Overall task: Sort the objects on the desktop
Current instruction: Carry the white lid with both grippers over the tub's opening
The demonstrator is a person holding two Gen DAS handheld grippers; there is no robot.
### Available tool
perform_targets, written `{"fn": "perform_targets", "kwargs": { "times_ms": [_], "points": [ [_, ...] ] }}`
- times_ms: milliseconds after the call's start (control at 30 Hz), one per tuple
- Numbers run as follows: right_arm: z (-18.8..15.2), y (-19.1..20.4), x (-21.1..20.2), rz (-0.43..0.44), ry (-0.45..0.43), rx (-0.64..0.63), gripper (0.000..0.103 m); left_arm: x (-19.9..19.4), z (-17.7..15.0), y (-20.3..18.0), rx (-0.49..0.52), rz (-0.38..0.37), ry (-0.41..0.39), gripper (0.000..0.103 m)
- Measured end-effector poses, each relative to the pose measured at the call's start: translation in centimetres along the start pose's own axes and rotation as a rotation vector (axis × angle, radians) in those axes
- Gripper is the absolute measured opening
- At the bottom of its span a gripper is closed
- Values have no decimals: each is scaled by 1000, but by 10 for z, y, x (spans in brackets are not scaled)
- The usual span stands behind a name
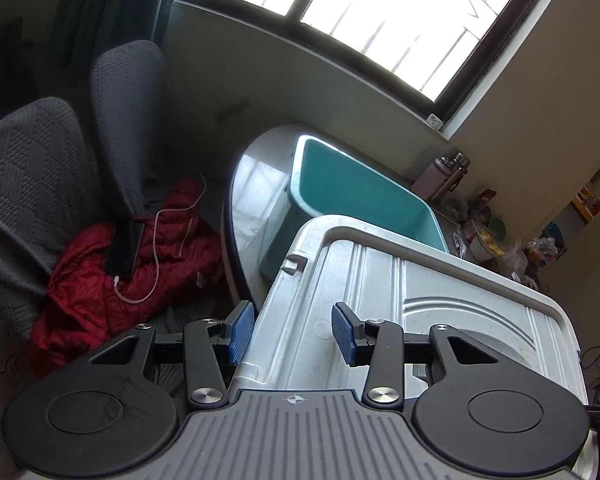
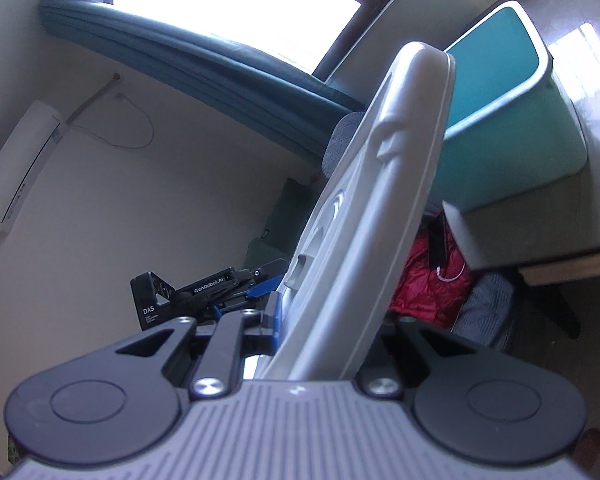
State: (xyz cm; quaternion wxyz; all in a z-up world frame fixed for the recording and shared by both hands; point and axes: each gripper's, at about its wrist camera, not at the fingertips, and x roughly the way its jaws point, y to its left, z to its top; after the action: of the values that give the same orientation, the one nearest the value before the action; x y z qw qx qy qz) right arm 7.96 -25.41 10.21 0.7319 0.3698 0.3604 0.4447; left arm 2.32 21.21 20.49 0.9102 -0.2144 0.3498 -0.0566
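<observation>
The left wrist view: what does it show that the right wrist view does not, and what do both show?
Only the left wrist view shows the open left gripper over the grey plastic lid's ribbed face, and the metal flasks. Only the right wrist view shows the right gripper shut on the lid's edge, and the white air conditioner. Both show the lid, the teal plastic bin and the red jacket.

A bright barred window [image 1: 364,20] fills the wall above the round glossy table [image 1: 256,184]; dark green curtains [image 2: 204,72] hang beside it; left of the table stand grey quilted chairs [image 1: 32,184] holding a red jacket [image 1: 100,280]; an air conditioner [image 2: 16,168] sits on the pale wall.
</observation>
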Motion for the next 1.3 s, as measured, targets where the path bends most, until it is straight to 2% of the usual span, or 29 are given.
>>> {"fn": "perform_targets", "kwargs": {
  "times_ms": [400,600,867,933,1000,1300],
  "points": [
    [-86,29,-5,31,19,21,14,-97,-80,22,-3,33,3,44],
    [-85,33,6,42,21,19,14,-125,-98,30,-4,39,-14,44],
    [-82,22,15,55,20,4,14,-137,-96,29,2,32,-27,44],
    [-99,20,8,61,23,-4,14,-135,-89,26,2,33,-30,44],
    [-102,15,7,69,22,1,14,-134,-87,25,6,39,-33,44],
    [-78,-2,18,109,42,17,14,-116,-66,16,1,72,-47,44]
  ]
}}
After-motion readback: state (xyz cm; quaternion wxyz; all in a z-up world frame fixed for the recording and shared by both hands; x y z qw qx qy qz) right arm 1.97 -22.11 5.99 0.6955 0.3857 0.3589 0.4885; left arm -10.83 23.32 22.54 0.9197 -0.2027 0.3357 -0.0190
